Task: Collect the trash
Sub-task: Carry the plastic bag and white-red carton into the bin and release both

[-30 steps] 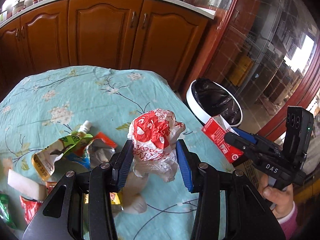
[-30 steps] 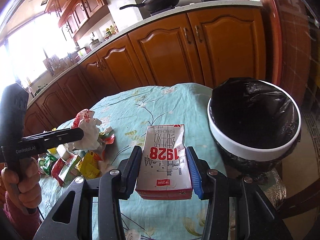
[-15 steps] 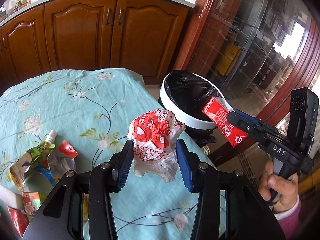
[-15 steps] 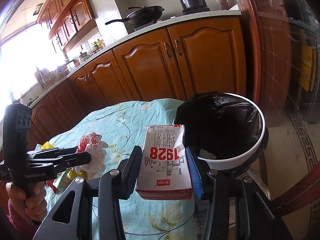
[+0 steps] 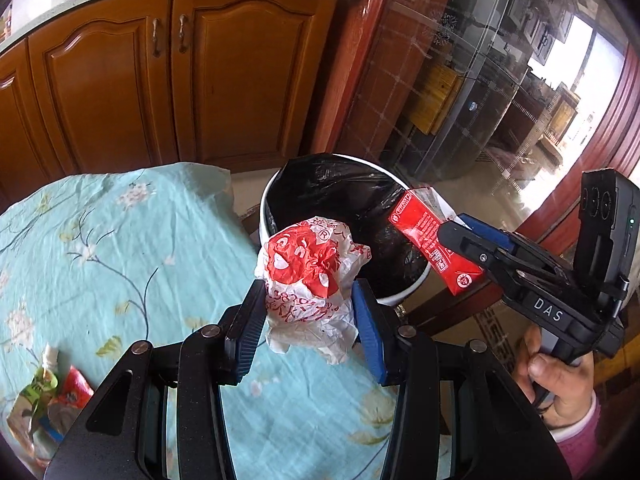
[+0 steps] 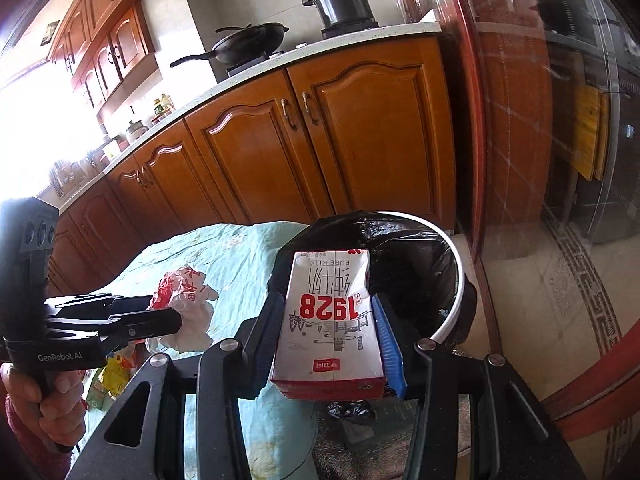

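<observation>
My left gripper (image 5: pixel 308 334) is shut on a crumpled red-and-white wrapper (image 5: pixel 312 276), held above the table edge next to the white bin with a black liner (image 5: pixel 344 196). My right gripper (image 6: pixel 328 340) is shut on a red-and-white milk carton (image 6: pixel 330 316), held over the bin's (image 6: pixel 452 276) near rim. In the left wrist view the carton (image 5: pixel 432 246) pokes over the bin's right rim in the right gripper (image 5: pixel 464 236). In the right wrist view the left gripper (image 6: pixel 176 316) holds the wrapper (image 6: pixel 182 292) at left.
The table has a teal floral cloth (image 5: pixel 120 248). Several snack wrappers (image 5: pixel 44 396) lie at its left end, also showing in the right wrist view (image 6: pixel 112 372). Wooden cabinets (image 5: pixel 160 80) stand behind. A glass door (image 5: pixel 500 100) is on the right.
Both grippers have moved right, off the table toward the bin, each keeping its item. The carton now hangs over the bin's rim and the wrapper is close beside the bin.
</observation>
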`<action>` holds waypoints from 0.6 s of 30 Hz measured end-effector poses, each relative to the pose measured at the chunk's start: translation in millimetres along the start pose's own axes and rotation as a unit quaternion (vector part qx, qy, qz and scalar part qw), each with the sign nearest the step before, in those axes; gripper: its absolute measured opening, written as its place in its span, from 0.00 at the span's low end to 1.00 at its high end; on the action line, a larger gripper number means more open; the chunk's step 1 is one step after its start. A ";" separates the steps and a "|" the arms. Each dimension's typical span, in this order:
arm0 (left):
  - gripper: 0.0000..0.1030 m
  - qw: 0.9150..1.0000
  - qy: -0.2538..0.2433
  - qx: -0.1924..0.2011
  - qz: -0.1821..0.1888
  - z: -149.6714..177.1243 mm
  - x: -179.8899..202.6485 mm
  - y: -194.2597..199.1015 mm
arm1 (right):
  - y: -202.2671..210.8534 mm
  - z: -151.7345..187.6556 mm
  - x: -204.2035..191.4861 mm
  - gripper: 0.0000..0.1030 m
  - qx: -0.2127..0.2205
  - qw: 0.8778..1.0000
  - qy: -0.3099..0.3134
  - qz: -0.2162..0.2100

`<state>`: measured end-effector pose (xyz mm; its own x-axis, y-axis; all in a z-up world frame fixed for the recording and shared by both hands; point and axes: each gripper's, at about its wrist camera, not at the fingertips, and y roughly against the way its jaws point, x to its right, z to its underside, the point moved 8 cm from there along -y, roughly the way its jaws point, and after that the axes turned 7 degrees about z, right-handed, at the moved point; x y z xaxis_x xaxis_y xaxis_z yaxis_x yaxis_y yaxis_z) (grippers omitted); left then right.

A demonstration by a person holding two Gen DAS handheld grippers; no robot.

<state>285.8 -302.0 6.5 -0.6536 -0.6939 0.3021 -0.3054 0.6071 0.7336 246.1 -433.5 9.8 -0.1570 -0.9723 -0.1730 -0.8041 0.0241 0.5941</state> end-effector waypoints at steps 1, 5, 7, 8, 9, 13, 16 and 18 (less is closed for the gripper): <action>0.41 1.000 -0.003 -0.003 -0.002 -3.9 1.6 -6.0 | -2.4 -2.1 2.6 0.45 0.000 1.000 -0.001 0.001; 0.41 1.000 -0.008 -0.015 -0.007 -16.8 4.7 -26.0 | -13.1 -7.4 13.2 0.45 -0.004 1.000 -0.006 0.005; 0.41 1.000 -0.007 -0.020 -0.009 -21.3 4.1 -34.2 | -19.0 -8.9 18.9 0.45 -0.008 1.000 -0.010 0.006; 0.41 1.000 -0.008 -0.022 -0.010 -23.1 3.4 -37.6 | -21.9 -9.1 21.4 0.45 -0.011 1.000 -0.012 0.007; 0.41 1.000 -0.009 -0.024 -0.012 -25.2 3.0 -41.4 | -24.8 -9.4 23.6 0.45 -0.013 1.000 -0.013 0.009; 0.41 0.999 -0.011 -0.033 -0.017 -29.5 1.6 -54.2 | -32.7 -12.9 30.5 0.45 -0.018 1.000 -0.015 0.013; 0.41 0.999 -0.013 -0.040 -0.019 -31.1 1.5 -63.1 | -38.8 -14.9 36.5 0.45 -0.023 1.000 -0.014 0.015; 0.41 0.999 -0.014 -0.044 -0.020 -32.4 1.2 -68.9 | -42.5 -16.1 39.6 0.45 -0.025 0.999 -0.015 0.017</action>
<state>328.5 -357.2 -24.0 -0.6625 -0.7042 0.2555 -0.2694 0.5422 0.7959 283.2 -476.7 -9.7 -0.2004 -0.9640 -0.1748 -0.7684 0.0440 0.6385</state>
